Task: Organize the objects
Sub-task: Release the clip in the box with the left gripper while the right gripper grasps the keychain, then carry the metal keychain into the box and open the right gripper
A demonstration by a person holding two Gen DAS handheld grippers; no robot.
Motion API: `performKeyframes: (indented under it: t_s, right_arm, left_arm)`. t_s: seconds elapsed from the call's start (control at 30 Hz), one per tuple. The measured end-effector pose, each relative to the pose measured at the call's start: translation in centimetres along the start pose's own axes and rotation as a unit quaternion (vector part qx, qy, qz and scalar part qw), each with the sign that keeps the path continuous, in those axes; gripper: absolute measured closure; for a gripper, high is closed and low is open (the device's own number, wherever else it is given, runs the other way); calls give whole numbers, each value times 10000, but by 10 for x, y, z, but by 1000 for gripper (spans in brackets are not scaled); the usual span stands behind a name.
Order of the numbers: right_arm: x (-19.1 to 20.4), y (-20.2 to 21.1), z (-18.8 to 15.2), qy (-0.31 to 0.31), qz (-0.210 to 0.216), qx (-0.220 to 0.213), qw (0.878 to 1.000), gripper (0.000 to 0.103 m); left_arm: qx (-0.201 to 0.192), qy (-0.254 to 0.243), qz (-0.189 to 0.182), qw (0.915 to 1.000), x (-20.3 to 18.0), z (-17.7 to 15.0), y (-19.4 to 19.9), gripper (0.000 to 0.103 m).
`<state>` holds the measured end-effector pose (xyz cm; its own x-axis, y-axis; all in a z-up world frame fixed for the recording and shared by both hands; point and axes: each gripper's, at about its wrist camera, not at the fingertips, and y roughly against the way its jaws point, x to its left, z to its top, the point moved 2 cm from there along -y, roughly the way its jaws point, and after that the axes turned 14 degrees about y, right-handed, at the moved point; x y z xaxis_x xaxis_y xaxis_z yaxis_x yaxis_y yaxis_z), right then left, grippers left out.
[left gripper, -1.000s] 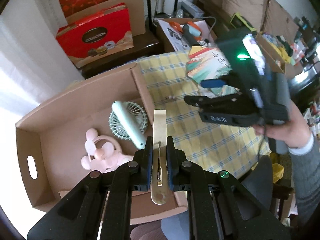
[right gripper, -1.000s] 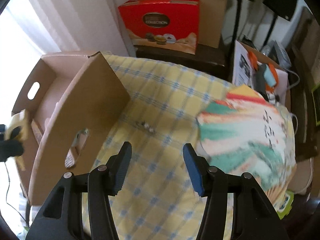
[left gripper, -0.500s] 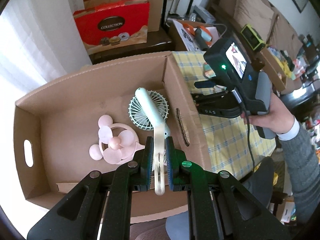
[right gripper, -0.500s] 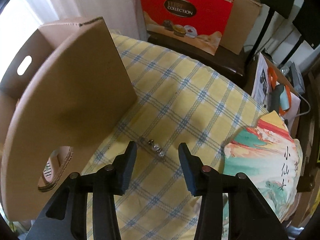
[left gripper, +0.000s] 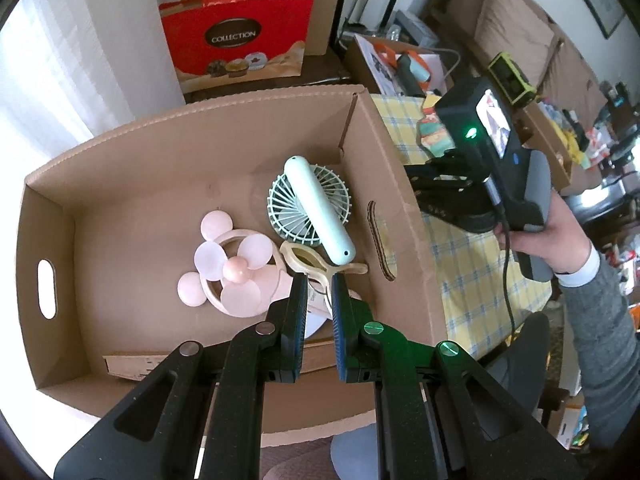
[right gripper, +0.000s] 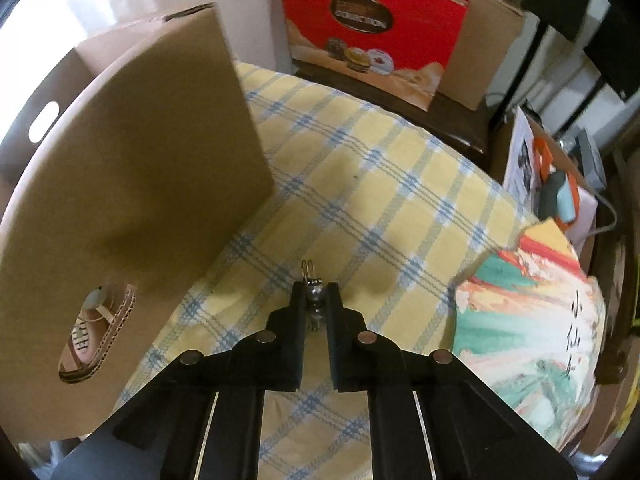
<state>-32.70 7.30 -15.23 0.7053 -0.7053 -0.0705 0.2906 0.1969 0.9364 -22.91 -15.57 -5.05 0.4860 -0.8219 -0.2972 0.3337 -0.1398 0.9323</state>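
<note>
Left tool (left gripper: 319, 280) pinches a flat cream plastic shoehorn (left gripper: 310, 260) inside the corrugated cardboard box (left gripper: 160, 148), beside a pink fan (left gripper: 232, 268) and a mint ribbed fan (left gripper: 316, 208). Right tool (right gripper: 316, 294) is clamped on a small metal charm (right gripper: 314, 300) lying on the checked cloth (right gripper: 360, 184).

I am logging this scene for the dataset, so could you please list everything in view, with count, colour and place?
box: one, brown cardboard, on the table's left side
pink fan: one, pink, in the box
green fan: one, mint green, in the box
shoehorn: one, cream, in the box, between the left gripper's fingers
trinket: one, silver metal, on the cloth
cloth: one, yellow and blue check, over the table
paper fan: one, multicoloured, on the cloth at right
gift bag: one, red, behind the box
left gripper: black, shut on shoehorn
right gripper: black, shut on trinket
hand: one, holding the right gripper
</note>
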Motion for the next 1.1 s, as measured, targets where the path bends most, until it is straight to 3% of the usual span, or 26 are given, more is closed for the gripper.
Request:
performKeyframes:
  t_s: [0.13,0.33,0.73,0.93,1.1]
  right_arm:
    - [-9,11,-6,-321,219,-96,9992,95]
    - [-8,43,-10,-404,165,-238,9988,95]
    - [53,139,4,69,278,-858,9959,95]
    - [83,149,12,150,423,-898,9949,95]
    - [101,145,16,170,561,-906,9942,95]
  left_arm:
    - [32,26,-62,10000,6,-4,-2,92]
    - [-4,57,-157,9999,8,-10,1,92]
    - [-130,61,-1,9999,14,-30,1,85]
    - [-306,193,58,9993,24,-33,5,85]
    - [-401,290,35,9988,30,-35,9,79]
